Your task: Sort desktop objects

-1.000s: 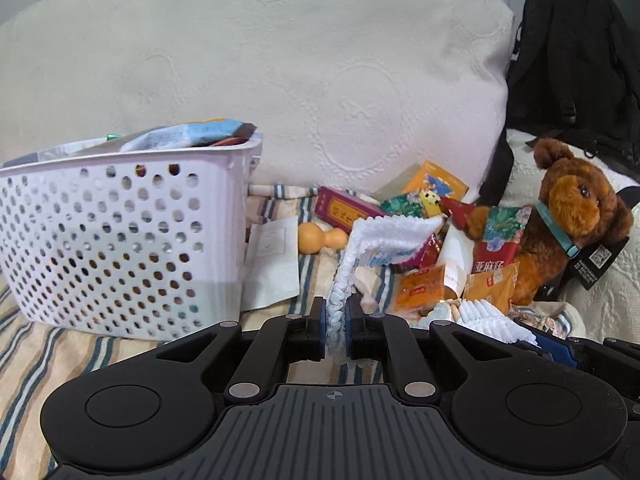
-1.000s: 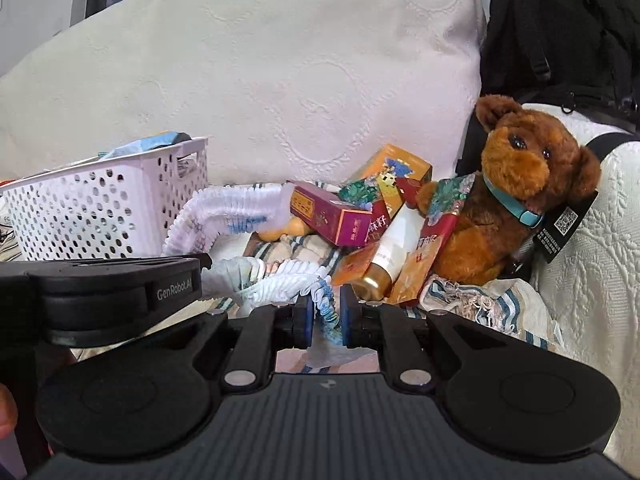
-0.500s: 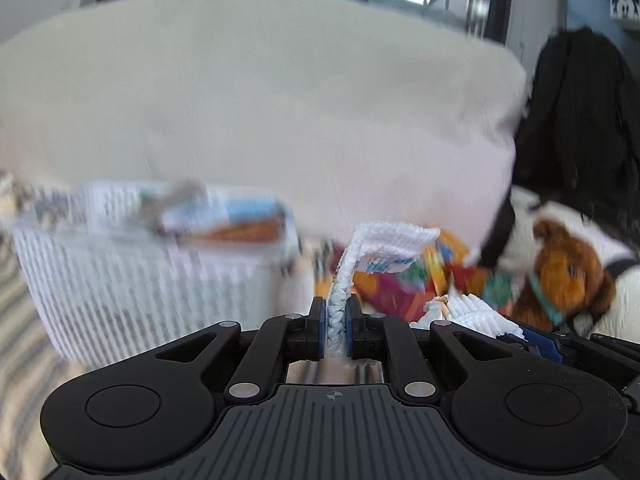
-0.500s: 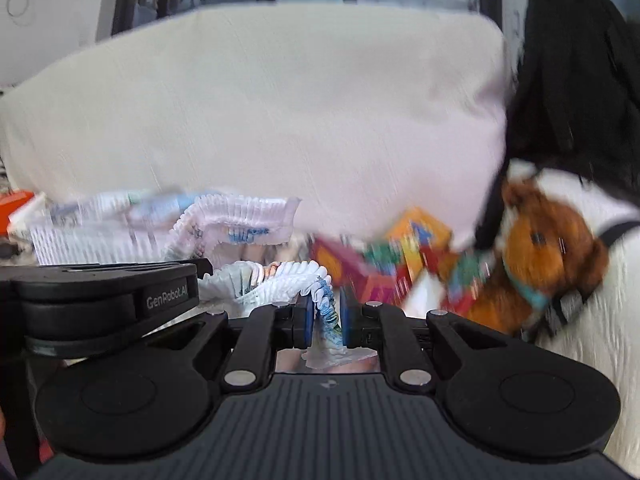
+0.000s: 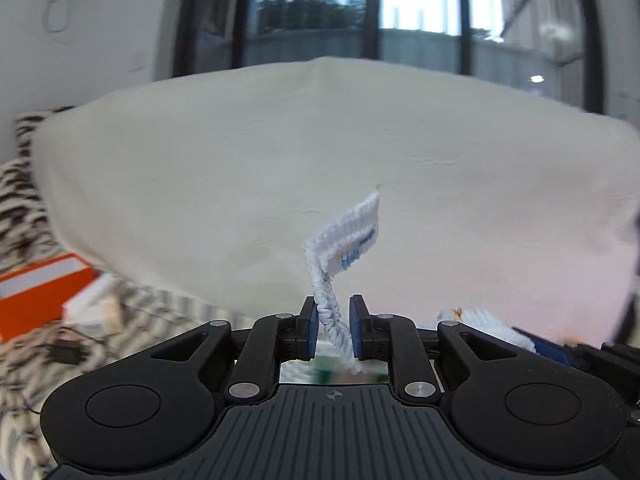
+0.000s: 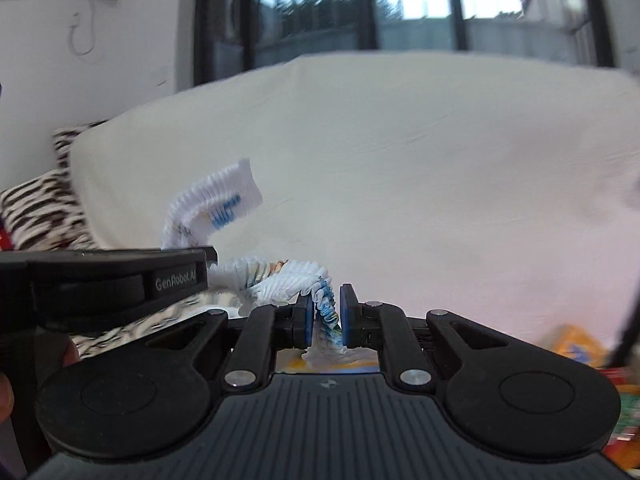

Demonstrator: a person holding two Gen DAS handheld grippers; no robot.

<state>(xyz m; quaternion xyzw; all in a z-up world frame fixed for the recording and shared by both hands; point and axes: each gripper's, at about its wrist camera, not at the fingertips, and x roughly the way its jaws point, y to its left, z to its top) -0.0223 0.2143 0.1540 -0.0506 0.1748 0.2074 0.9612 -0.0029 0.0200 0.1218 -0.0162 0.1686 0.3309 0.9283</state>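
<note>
A white pleated strip with blue print [image 5: 348,232] stands up between the jaws of my left gripper [image 5: 334,320]. Those jaws are opening; the strip slants loosely across the gap and the pads no longer press on it. In the right wrist view the same strip [image 6: 280,276] runs from the left gripper's black body [image 6: 120,280] over to my right gripper [image 6: 325,312], which is shut on its blue-printed end. The strip's free end [image 6: 216,200] curls upward above the left gripper. Both grippers are raised, side by side, facing a big cushion.
A large cream cushion [image 5: 280,160] fills the view ahead, with a barred window [image 5: 420,12] above it. An orange box [image 5: 36,292] lies on striped cloth [image 5: 160,312] at the left. A yellow-orange packet [image 6: 576,344] shows at lower right. A hand [image 6: 6,392] is at the left edge.
Both grippers rose and tilted up with the strip. The basket, teddy bear and packets dropped out of view. The left jaws widened around the strip; the right stayed shut.
</note>
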